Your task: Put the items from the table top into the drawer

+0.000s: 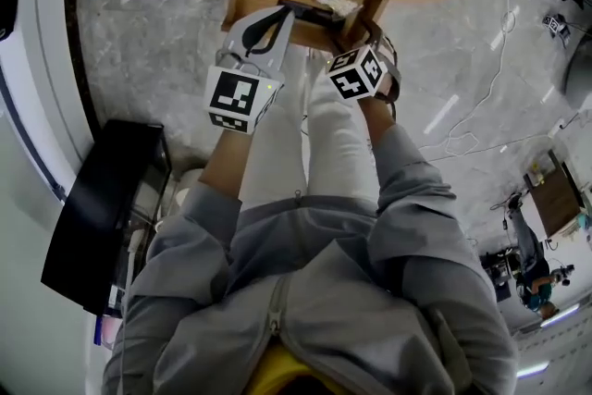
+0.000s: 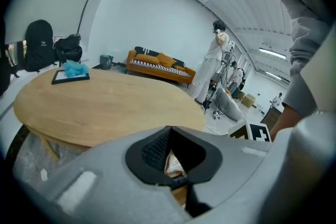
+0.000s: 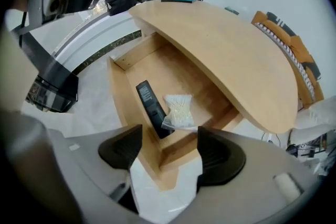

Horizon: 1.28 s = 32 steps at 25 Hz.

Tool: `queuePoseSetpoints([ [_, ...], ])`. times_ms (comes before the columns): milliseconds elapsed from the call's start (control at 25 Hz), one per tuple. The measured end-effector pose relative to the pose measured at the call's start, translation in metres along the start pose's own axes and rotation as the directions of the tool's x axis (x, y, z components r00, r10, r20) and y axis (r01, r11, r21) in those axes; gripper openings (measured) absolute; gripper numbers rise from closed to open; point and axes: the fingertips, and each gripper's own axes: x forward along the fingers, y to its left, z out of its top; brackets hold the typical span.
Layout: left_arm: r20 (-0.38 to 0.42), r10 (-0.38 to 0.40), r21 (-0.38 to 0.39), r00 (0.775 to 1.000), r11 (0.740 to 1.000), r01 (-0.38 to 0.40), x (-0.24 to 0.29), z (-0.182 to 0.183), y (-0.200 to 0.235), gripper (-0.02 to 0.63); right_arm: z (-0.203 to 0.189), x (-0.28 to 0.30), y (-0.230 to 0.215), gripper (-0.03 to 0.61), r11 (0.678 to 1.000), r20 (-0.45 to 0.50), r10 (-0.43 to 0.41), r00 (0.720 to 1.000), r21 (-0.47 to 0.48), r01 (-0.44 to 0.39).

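Observation:
The wooden drawer (image 3: 157, 71) stands pulled out from under the round table (image 3: 226, 44). Inside it lie a black remote-like item (image 3: 149, 107) and a clear bag of pale sticks (image 3: 178, 110) side by side. My right gripper (image 3: 170, 152) hangs over the drawer's front corner, pointing steeply down, open, with nothing between its pads. My left gripper (image 2: 173, 152) is held beside it, shut and empty; through the hollow of its pads a bit of the bag shows. On the table's far side rests a dark flat board with a blue cloth (image 2: 71, 73) on it.
A black backpack (image 2: 39, 44) and bags stand behind the table. A black case (image 1: 102, 208) lies on the floor to my left. Cables (image 1: 490, 60) run over the floor on the right. An orange sofa (image 2: 160, 63) and people (image 2: 212, 68) are far off.

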Motion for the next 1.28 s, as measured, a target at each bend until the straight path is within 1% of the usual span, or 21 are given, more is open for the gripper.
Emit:
queuePoseSetpoints([
  [120, 0.010, -0.013, 0.024, 1.000, 1.000, 0.013, -0.011, 0.024, -0.014, 0.006, 0.003, -0.039, -0.003, 0.214, 0.999, 0.043, -0.041, 0.998, 0.037, 0.039],
  [160, 0.013, -0.019, 0.032, 1.000, 0.999, 0.019, -0.016, 0.033, -0.020, 0.006, 0.007, -0.054, -0.004, 0.134, 0.997, 0.068, -0.062, 0.996, 0.043, 0.059],
  [200, 0.019, -0.022, 0.046, 1.000, 0.999, 0.022, -0.020, 0.043, -0.025, 0.006, 0.012, -0.069, -0.007, 0.086, 0.996, 0.094, -0.082, 0.992, 0.047, 0.078],
  [320, 0.047, -0.024, 0.106, 0.999, 0.994, 0.019, -0.027, 0.079, -0.039, 0.006, 0.032, -0.111, -0.025, 0.009, 0.990, 0.167, -0.132, 0.977, 0.077, 0.120],
  [440, 0.058, -0.027, 0.142, 0.998, 0.990, 0.018, -0.041, 0.110, -0.060, 0.005, 0.047, -0.164, -0.040, 0.000, 0.981, 0.233, -0.159, 0.959, 0.145, 0.127],
  [520, 0.059, -0.029, 0.144, 0.998, 0.989, 0.020, -0.053, 0.128, -0.074, 0.006, 0.058, -0.206, -0.050, 0.000, 0.971, 0.282, -0.192, 0.940, 0.194, 0.140],
  [600, 0.064, -0.040, 0.142, 0.997, 0.989, 0.030, -0.066, 0.145, -0.089, 0.005, 0.069, -0.250, -0.061, 0.000, 0.960, 0.333, -0.231, 0.914, 0.233, 0.158],
  [680, 0.097, -0.061, 0.161, 0.993, 0.986, 0.045, -0.076, 0.170, -0.105, 0.005, 0.082, -0.295, -0.076, 0.000, 0.950, 0.390, -0.269, 0.881, 0.258, 0.176],
  [800, 0.150, -0.082, 0.210, 0.985, 0.976, 0.049, -0.087, 0.212, -0.124, 0.005, 0.098, -0.365, -0.103, 0.000, 0.932, 0.475, -0.338, 0.813, 0.292, 0.217],
  [880, 0.180, -0.081, 0.228, 0.980, 0.973, 0.038, -0.099, 0.238, -0.134, 0.005, 0.105, -0.413, -0.116, 0.000, 0.914, 0.528, -0.387, 0.756, 0.330, 0.237],
  [960, 0.219, -0.075, 0.229, 0.973, 0.973, 0.023, -0.113, 0.264, -0.142, 0.005, 0.115, -0.459, -0.123, 0.000, 0.895, 0.582, -0.434, 0.688, 0.369, 0.252],
  [1080, 0.290, -0.063, 0.219, 0.955, 0.976, -0.002, -0.131, 0.301, -0.151, 0.005, 0.130, -0.525, -0.127, 0.000, 0.873, 0.655, -0.485, 0.579, 0.402, 0.276],
  [1200, 0.373, -0.043, 0.239, 0.927, 0.970, -0.051, -0.152, 0.349, -0.160, 0.005, 0.145, -0.586, -0.126, 0.000, 0.856, 0.721, -0.517, 0.462, 0.412, 0.313],
  [1280, 0.422, -0.028, 0.254, 0.906, 0.963, -0.089, -0.167, 0.380, -0.167, 0.005, 0.153, -0.620, -0.123, 0.000, 0.849, 0.756, -0.522, 0.395, 0.416, 0.325],
])
